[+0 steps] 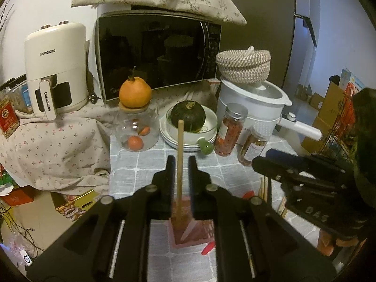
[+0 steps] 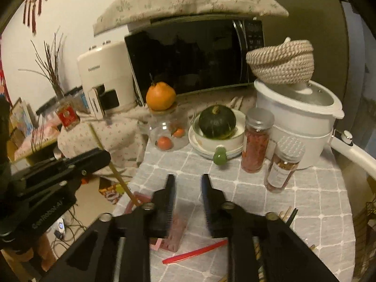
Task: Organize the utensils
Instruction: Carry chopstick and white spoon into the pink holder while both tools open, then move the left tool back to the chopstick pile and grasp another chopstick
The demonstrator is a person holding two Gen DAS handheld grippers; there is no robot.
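A grey checked desk [image 2: 293, 202] carries a microwave [image 1: 155, 54], a white pot [image 1: 256, 108] and, near its front edge, a pink holder [image 1: 188, 232], square and shallow. A pale wooden stick [image 1: 180, 155], slim and straight, stands tilted in the holder, rising between the fingers of the left claw [image 1: 181, 164], which stand slightly apart and do not visibly press it. The right claw [image 2: 188, 183] hangs spread and empty above the holder. A red utensil [image 2: 197, 253], thin and flat, lies on the desk just beside the holder.
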